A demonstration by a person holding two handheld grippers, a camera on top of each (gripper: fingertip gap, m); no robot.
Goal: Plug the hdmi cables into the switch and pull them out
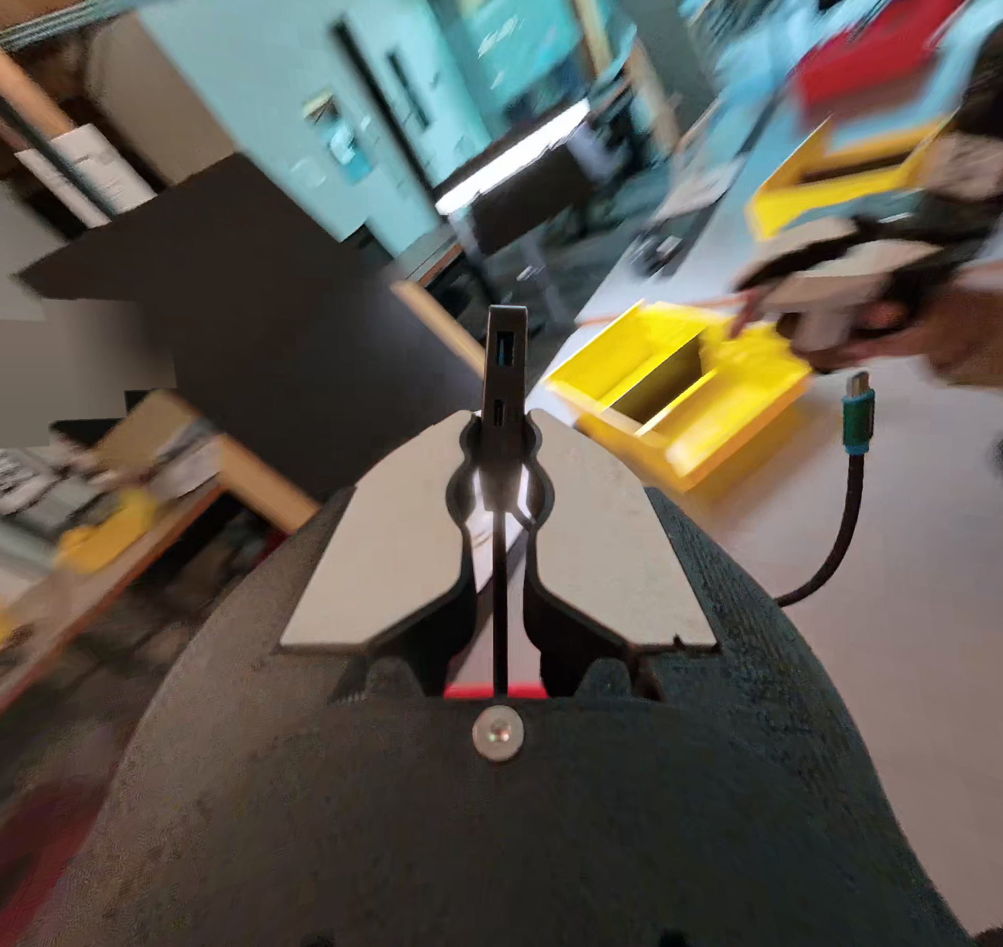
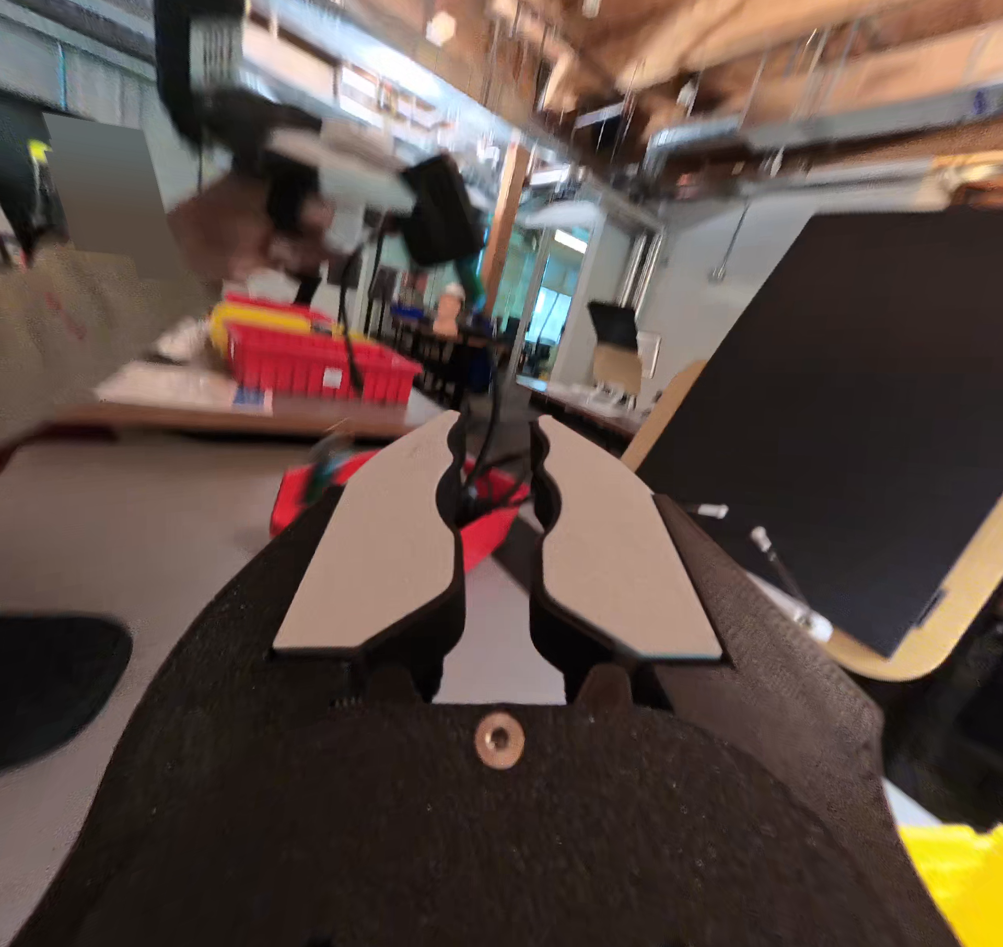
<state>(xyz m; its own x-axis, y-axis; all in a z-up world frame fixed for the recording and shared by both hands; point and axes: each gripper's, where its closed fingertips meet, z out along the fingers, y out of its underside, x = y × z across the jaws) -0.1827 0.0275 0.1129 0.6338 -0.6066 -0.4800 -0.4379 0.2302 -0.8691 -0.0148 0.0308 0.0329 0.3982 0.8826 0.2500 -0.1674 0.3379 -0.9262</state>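
Switch (image 1: 506, 378) upright between left gripper (image 1: 502, 421) fingertips, above table (image 1: 895, 649). Its cable (image 1: 846, 513) loops right, plug end raised. Divided bin (image 1: 678, 394) on table beyond, right gripper (image 1: 846, 291) over its far side.

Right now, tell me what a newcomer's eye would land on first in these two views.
First, the slim dark switch standing upright, pinched between the fingertips of the left gripper at the centre of the left wrist view. Next, the bright yellow bin on the table just right of it, with a teal-collared cable plug arching up nearby. In the right wrist view, the right gripper is open and empty above a red tray.
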